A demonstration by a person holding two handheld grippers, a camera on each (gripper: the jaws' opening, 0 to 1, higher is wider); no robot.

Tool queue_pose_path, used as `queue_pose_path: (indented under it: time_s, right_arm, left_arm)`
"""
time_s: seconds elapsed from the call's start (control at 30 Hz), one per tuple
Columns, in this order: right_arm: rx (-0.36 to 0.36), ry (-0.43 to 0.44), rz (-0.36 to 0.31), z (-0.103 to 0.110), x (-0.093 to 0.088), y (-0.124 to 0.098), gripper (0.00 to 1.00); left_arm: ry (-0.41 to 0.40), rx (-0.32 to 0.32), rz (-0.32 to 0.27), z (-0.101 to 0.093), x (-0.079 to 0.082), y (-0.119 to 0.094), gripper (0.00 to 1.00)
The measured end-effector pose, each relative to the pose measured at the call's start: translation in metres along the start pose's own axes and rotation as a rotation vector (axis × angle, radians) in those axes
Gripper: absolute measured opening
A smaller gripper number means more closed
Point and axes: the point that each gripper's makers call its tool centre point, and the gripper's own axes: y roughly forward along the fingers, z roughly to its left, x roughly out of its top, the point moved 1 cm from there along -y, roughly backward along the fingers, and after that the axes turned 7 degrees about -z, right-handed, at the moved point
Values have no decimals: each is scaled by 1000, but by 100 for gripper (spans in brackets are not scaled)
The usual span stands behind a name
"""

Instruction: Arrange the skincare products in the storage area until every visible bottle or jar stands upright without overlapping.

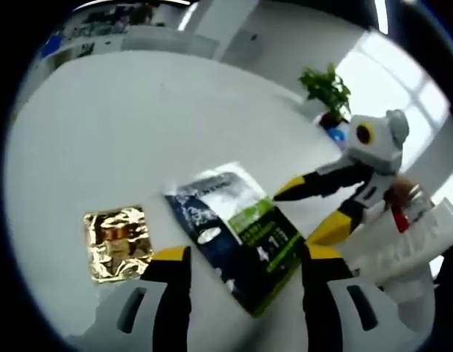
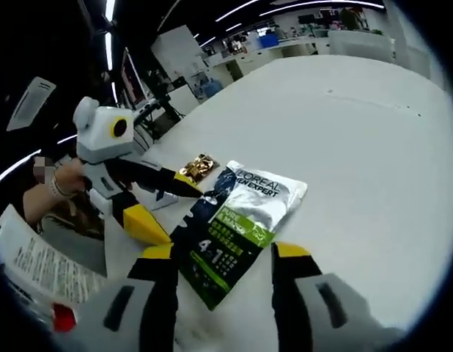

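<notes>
A dark blue, silver and green L'Oréal Men Expert sachet (image 1: 237, 235) (image 2: 241, 220) lies flat on the white table (image 1: 138, 132) (image 2: 358, 147). A crumpled gold foil sachet (image 1: 116, 242) (image 2: 199, 167) lies just beside it. My left gripper (image 1: 245, 257) is open, its yellow-tipped jaws standing wide on either side of the sachet's near end. My right gripper (image 2: 225, 253) is open too and straddles the opposite end. Each gripper shows in the other's view, the right one (image 1: 294, 218) and the left one (image 2: 184, 216), with jaws spread at the sachet's edge.
A potted green plant (image 1: 329, 92) stands at the table's far edge. White printed paper (image 1: 410, 242) (image 2: 36, 264) lies beside the right gripper's side. A person's hand (image 2: 58, 180) holds the left gripper. Desks and shelves stand far behind the table.
</notes>
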Motion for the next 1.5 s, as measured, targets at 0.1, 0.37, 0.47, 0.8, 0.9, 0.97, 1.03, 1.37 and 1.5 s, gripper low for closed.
queue_pose_path:
  time_s: [0.1, 0.37, 0.47, 0.8, 0.9, 0.97, 1.03, 1.37, 1.5]
  right_arm:
    - [-27, -9, -15, -4, 1, 1, 45]
    - [-14, 58, -29, -8, 0, 2, 40]
    - [-12, 80, -31, -8, -5, 3, 37]
    - [9, 221, -89, -13, -2, 6, 32]
    - [9, 271, -107, -17, -5, 7, 27]
    - [-14, 267, -113, -21, -5, 7, 22]
    - [-18, 276, -117, -22, -4, 7, 20]
    - [-37, 264, -118, -29, -4, 7, 13]
    - [-38, 258, -119, -29, -3, 8, 13]
  left_arm:
    - [53, -1, 12, 6, -1, 3, 53]
    - [22, 3, 2, 9, -1, 7, 43]
    - [11, 4, -8, 11, 1, 7, 39]
    - [-91, -43, -59, 13, 4, 14, 34]
    - [-131, -70, -57, 13, 1, 18, 29]
    - [-140, -69, -55, 11, -2, 19, 22]
    - [-154, -65, -69, 11, -2, 17, 20]
    - [-288, -124, -103, -4, 0, 13, 25]
    - [-287, -111, -113, -7, 0, 11, 22]
